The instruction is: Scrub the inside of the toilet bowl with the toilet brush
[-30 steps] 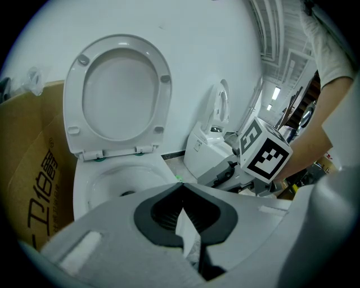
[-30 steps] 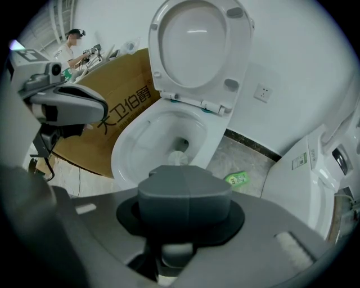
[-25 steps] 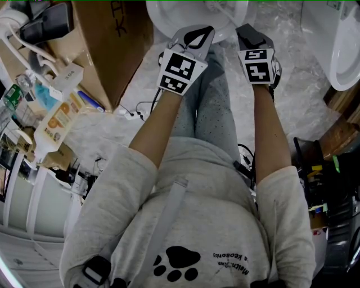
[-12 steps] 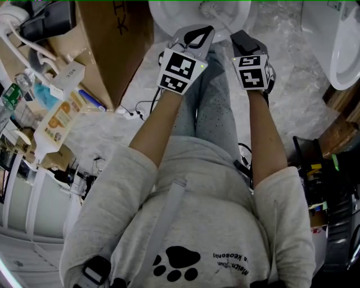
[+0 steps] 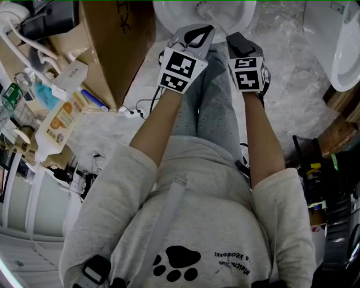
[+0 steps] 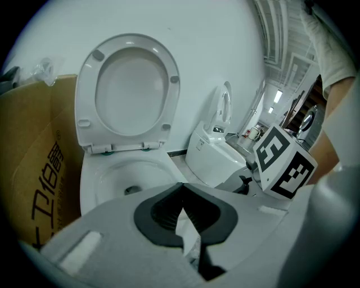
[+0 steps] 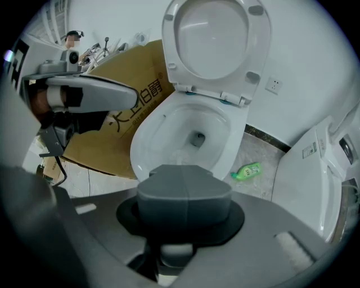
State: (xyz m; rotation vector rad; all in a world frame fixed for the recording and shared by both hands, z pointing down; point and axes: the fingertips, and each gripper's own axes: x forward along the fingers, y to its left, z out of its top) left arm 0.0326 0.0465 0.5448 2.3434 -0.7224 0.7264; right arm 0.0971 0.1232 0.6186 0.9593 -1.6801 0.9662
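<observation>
Toilet brush sits clamped in the outstretched right gripper; left gripper, jaws together, hovers alongside.

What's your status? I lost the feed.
Left gripper shut, empty. Right gripper shut on toilet brush, head inside toilet bowl. Seat up, nothing blocking.

Cool even light, fisheye-darkened corners
</observation>
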